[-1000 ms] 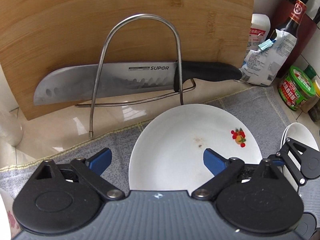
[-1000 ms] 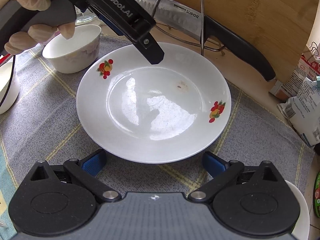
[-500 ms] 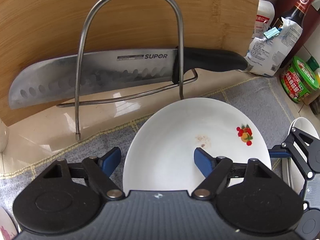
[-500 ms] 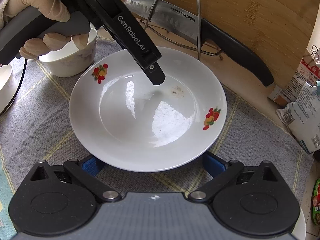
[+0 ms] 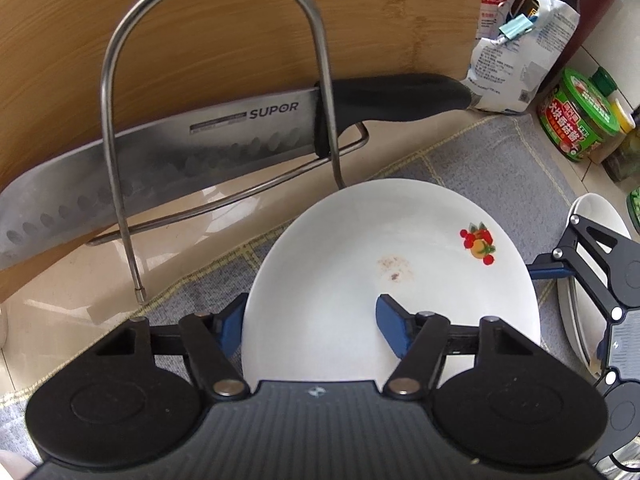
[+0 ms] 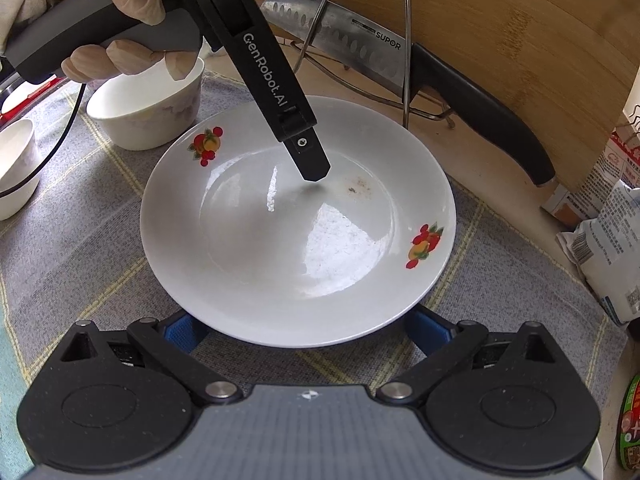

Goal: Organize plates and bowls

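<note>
A wooden cutting board (image 5: pixel 240 32) leans behind everything, a knife (image 5: pixel 192 148) resting against it inside a wire rack (image 5: pixel 116 128). Under my work lies a grey checked cloth (image 6: pixel 80 248). The white plate (image 6: pixel 300 220) sits on it, its near edge just past my right gripper (image 6: pixel 304 330), whose jaws are spread wide to either side of that edge without touching it. My left gripper (image 5: pixel 310 326) straddles the plate's rim, one finger inside, one outside; its jaws are closing but not yet pinching. A white bowl (image 6: pixel 148 112) stands beside the plate.
</note>
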